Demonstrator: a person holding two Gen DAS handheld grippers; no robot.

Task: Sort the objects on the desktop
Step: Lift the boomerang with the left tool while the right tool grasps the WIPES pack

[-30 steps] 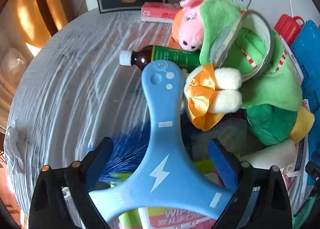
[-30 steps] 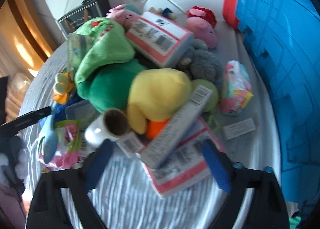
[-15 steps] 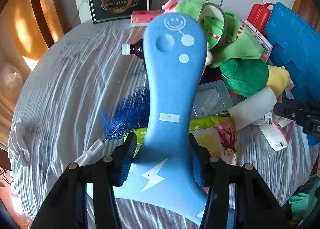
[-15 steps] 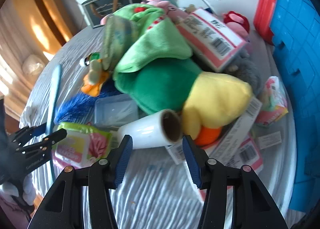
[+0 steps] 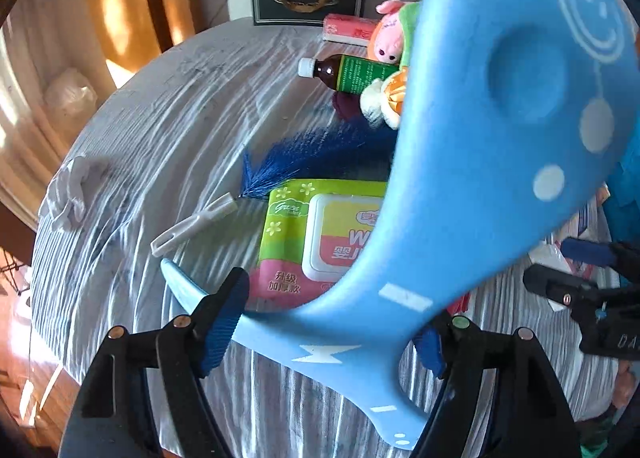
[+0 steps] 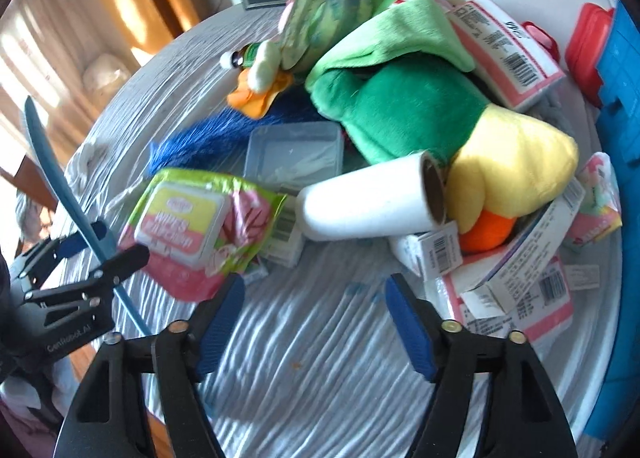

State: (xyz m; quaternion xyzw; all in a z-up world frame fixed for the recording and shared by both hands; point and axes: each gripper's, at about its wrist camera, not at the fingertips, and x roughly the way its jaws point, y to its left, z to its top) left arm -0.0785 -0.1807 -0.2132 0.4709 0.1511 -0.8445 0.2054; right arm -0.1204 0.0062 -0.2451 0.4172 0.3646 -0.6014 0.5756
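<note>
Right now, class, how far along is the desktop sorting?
Done: nothing looks sorted yet; the plush toys, boxes, wipes pack and white roll lie in one heap. In hand: the left gripper holds the blue board between jaws that have just been opening; the right gripper, also just opening, is empty. Left: nearly everything.

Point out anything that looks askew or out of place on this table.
The flat blue three-armed foam toy stands tilted between the left gripper's jaws, which have just been opening. Further back, the big green and yellow plush duck sprawls across boxes in one pile, and the white paper roll lies on its side against it.
</note>
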